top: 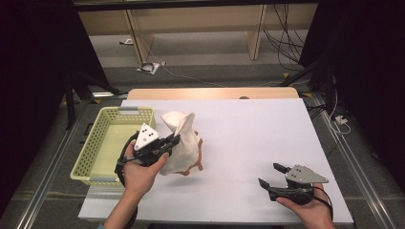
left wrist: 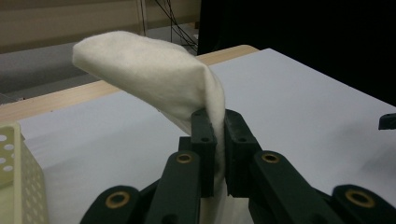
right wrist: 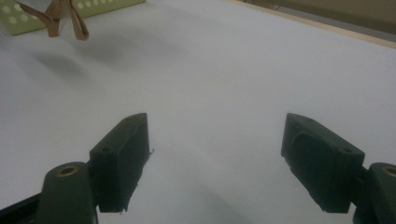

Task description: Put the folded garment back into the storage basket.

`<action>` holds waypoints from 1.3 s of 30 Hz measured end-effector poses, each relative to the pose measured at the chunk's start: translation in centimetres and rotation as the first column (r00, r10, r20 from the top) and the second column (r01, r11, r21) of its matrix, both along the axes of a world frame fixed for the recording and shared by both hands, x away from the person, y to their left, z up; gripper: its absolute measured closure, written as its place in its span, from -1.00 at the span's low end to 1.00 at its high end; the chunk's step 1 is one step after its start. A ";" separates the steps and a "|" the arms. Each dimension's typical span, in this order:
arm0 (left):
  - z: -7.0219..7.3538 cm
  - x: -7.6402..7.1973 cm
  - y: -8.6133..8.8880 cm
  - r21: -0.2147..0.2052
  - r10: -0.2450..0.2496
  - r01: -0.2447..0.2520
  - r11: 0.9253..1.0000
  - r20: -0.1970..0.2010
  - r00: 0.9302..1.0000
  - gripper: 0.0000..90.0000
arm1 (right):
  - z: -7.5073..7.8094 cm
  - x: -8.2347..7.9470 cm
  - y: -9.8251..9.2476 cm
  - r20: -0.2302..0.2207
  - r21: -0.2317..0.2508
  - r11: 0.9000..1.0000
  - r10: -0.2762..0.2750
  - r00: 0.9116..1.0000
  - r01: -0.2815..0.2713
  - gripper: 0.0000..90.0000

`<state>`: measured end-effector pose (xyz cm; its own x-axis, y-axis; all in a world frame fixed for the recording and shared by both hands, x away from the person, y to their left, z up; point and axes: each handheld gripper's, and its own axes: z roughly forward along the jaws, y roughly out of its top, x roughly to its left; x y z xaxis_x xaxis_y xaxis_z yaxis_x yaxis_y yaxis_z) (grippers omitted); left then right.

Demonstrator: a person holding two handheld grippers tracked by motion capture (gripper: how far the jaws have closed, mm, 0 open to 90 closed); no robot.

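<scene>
Left gripper [top: 173, 141] pinched tight on a soft cream cloth bag [top: 184, 140] with brown straps, lifted above the white table [top: 248, 138] beside the yellow basket [top: 98, 148]. Right gripper [top: 270, 174] wide open, holding nothing.

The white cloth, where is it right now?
In the high view the white cloth hangs pinched in the left claw, lifted over the table's left part, just right of the yellow basket.

Black fingers [left wrist: 205, 154] tight on a cream cloth [left wrist: 154, 77], above the white table [left wrist: 303, 102], yellow basket [left wrist: 16, 172] at left
</scene>
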<state>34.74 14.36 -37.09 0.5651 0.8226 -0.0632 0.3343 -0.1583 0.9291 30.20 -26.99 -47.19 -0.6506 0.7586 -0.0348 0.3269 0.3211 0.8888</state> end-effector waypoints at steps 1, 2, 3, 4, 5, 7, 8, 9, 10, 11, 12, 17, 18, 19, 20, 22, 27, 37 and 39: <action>0.0 0.0 0.0 -0.003 0.002 -0.002 1.000 0.001 1.000 0.86 | 0.0 0.0 0.0 0.000 0.000 1.000 0.000 1.000 0.000 -0.46; 0.0 0.0 0.1 -0.008 0.003 -0.003 1.000 0.002 1.000 0.86 | 0.0 0.0 0.0 0.000 0.000 1.000 0.000 1.000 0.000 -0.46; 0.0 0.0 0.1 -0.012 0.004 -0.004 1.000 0.002 1.000 0.86 | 0.0 0.0 0.0 0.000 0.000 1.000 0.000 1.000 0.000 -0.46; 0.0 0.0 0.1 -0.013 0.006 -0.006 1.000 0.004 1.000 0.86 | 0.0 0.0 0.0 0.001 -0.001 1.000 0.001 1.000 -0.001 -0.46; 0.0 0.0 0.1 -0.013 0.006 -0.006 1.000 0.004 1.000 0.86 | 0.0 0.0 0.0 0.001 -0.001 1.000 0.001 1.000 -0.001 -0.46; 0.0 0.0 0.2 -0.014 0.007 -0.007 1.000 0.004 1.000 0.86 | 0.0 0.0 0.0 0.002 -0.001 1.000 0.001 1.000 -0.001 -0.46; 0.1 0.0 0.3 -0.016 0.011 -0.011 1.000 0.006 1.000 0.86 | 0.1 0.0 0.0 0.001 -0.010 1.000 0.000 1.000 0.000 -0.46; 0.1 0.0 0.3 -0.016 0.011 -0.011 1.000 0.006 1.000 0.86 | 0.1 0.0 0.0 0.001 -0.010 1.000 0.000 1.000 0.000 -0.46; 0.1 0.0 0.3 -0.022 0.013 -0.013 1.000 0.009 1.000 0.86 | 0.0 0.0 0.0 0.008 0.002 1.000 0.001 1.000 -0.001 -0.46; 0.1 0.0 0.3 -0.022 0.013 -0.013 1.000 0.009 1.000 0.86 | 0.0 0.0 0.0 0.008 0.002 1.000 0.001 1.000 -0.001 -0.46; 0.1 0.0 0.4 -0.028 0.017 -0.017 0.999 0.016 1.000 0.86 | 0.0 0.0 0.0 0.004 0.000 1.000 0.001 1.000 -0.001 -0.46; 0.0 0.0 0.4 -0.026 0.021 -0.020 0.999 0.023 1.000 0.86 | 0.0 0.0 0.0 -0.001 -0.006 1.000 0.000 1.000 0.000 -0.46; 0.0 0.0 0.5 -0.028 0.021 -0.021 0.999 0.025 0.999 0.86 | 0.0 0.0 0.0 0.000 -0.004 1.000 0.000 1.000 0.000 -0.47; 0.0 0.0 0.5 -0.032 0.023 -0.022 0.999 0.026 0.999 0.86 | 0.0 0.0 0.0 0.001 -0.006 1.000 0.001 1.000 -0.001 -0.46; 0.1 0.0 0.6 -0.032 0.025 -0.024 0.999 0.029 0.999 0.86 | 0.0 0.0 0.0 0.004 0.002 1.000 0.002 1.000 -0.002 -0.47; 0.1 0.0 0.6 -0.034 0.024 -0.023 0.999 0.030 0.999 0.86 | 0.0 0.0 0.0 0.006 0.003 1.000 0.002 1.000 -0.002 -0.46; 0.2 0.0 0.8 -0.038 0.027 -0.026 0.999 0.036 0.999 0.86 | 0.0 0.0 0.0 0.005 0.001 1.000 0.001 1.000 -0.001 -0.46; 0.4 0.1 1.2 -0.046 0.036 -0.034 0.998 0.042 0.998 0.86 | 0.1 0.0 0.0 0.006 -0.006 1.000 0.001 1.000 -0.001 -0.46; 0.4 0.1 1.3 -0.046 0.038 -0.036 0.998 0.044 0.998 0.86 | 0.1 0.0 0.0 0.006 -0.006 1.000 -0.001 1.000 0.001 -0.47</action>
<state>34.81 15.65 -36.65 0.5378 0.8396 -0.0767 0.2973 -0.1038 0.9491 30.19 -27.02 -47.11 -0.6497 0.7590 -0.0434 0.3215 0.3260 0.8890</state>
